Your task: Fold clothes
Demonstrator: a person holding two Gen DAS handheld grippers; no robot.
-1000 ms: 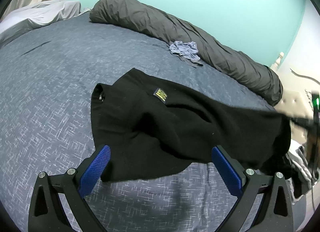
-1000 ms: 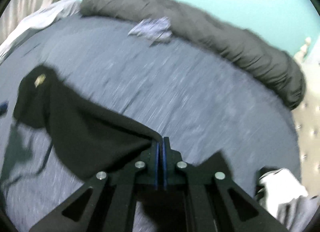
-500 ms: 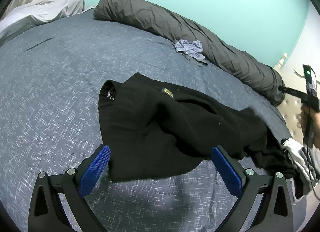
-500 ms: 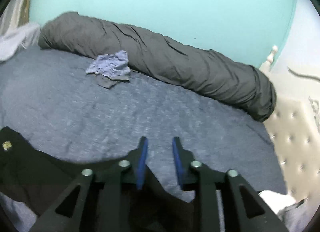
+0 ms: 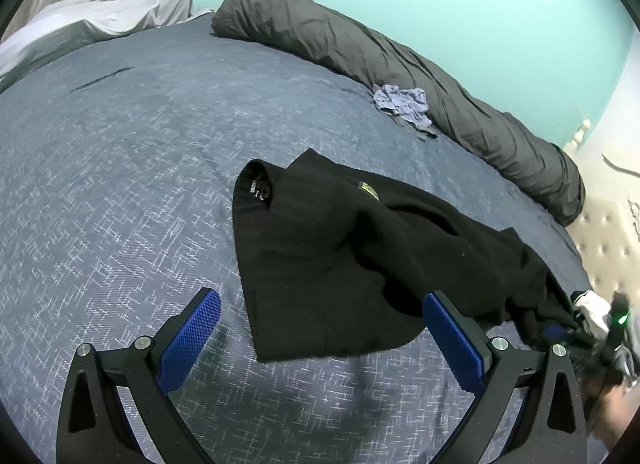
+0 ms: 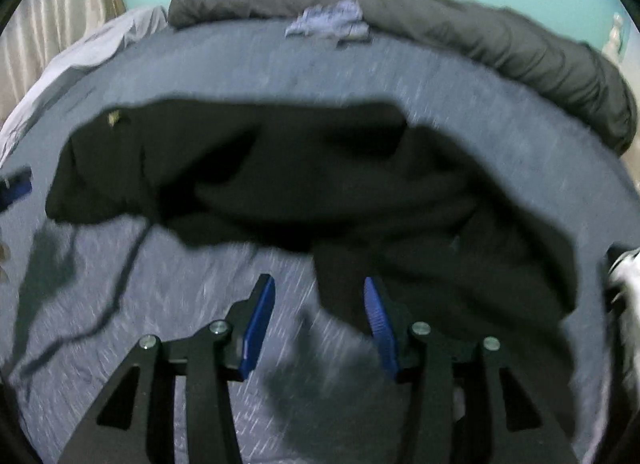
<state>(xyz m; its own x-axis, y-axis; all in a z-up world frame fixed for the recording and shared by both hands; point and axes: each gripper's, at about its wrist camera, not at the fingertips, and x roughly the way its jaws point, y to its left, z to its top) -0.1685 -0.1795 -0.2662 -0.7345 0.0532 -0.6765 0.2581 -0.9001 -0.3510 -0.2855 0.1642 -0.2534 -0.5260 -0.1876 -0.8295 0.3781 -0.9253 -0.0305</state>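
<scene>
On the blue bedspread (image 5: 120,168), a rumpled black garment (image 5: 332,260); left gripper (image 5: 320,338) wide, right gripper (image 6: 318,324) parted, both empty.

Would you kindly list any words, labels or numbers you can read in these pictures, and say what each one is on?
None can be read.
Yellow tag on the black garment: too small.
White print inside its collar: too small.
Right wrist view: the tag is blurred.

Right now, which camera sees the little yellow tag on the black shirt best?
The left wrist view. There the tag is sharp on the black shirt, near the collar. In the right wrist view the picture is blurred, so the tag is only a small yellowish smudge at the shirt's far left.
</scene>
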